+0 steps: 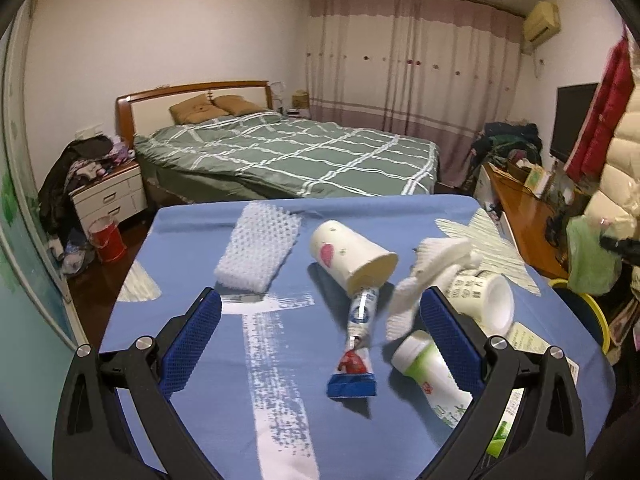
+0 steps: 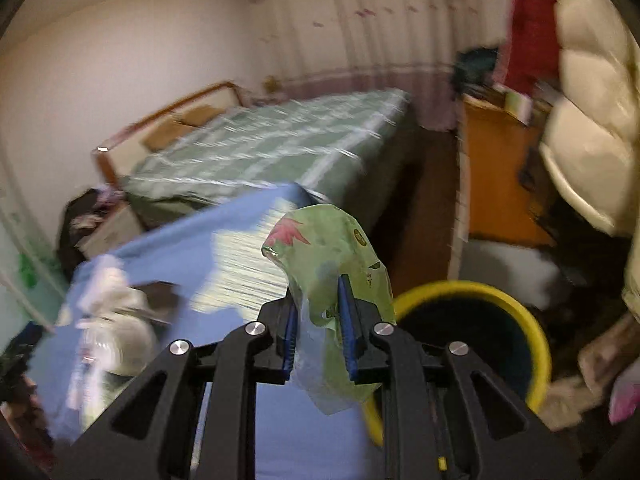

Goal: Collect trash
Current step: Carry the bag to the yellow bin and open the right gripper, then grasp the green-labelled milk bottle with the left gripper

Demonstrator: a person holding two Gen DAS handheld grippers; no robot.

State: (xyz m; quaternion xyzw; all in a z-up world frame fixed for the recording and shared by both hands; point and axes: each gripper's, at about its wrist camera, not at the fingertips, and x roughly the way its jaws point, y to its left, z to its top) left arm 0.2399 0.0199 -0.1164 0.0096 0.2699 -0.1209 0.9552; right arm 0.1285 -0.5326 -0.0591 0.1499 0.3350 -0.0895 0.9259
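My left gripper (image 1: 320,320) is open and empty above the blue table (image 1: 192,264). Between and beyond its fingers lie a toothpaste tube (image 1: 356,336), a paper cup (image 1: 352,256) on its side, white foam netting (image 1: 258,248), crumpled white tissue (image 1: 424,276), a printed cup (image 1: 484,296) and a white-green bottle (image 1: 432,376). My right gripper (image 2: 318,308) is shut on a green plastic wrapper (image 2: 336,264) and holds it past the table's right edge, just left of the yellow-rimmed bin (image 2: 472,332). The wrapper also shows in the left wrist view (image 1: 588,256).
A bed (image 1: 288,156) stands behind the table. A wooden desk (image 1: 524,216) with clutter runs along the right wall, with coats (image 1: 616,152) hanging above. A nightstand (image 1: 108,196) and a red bucket (image 1: 106,240) stand at the left. The right wrist view is motion-blurred.
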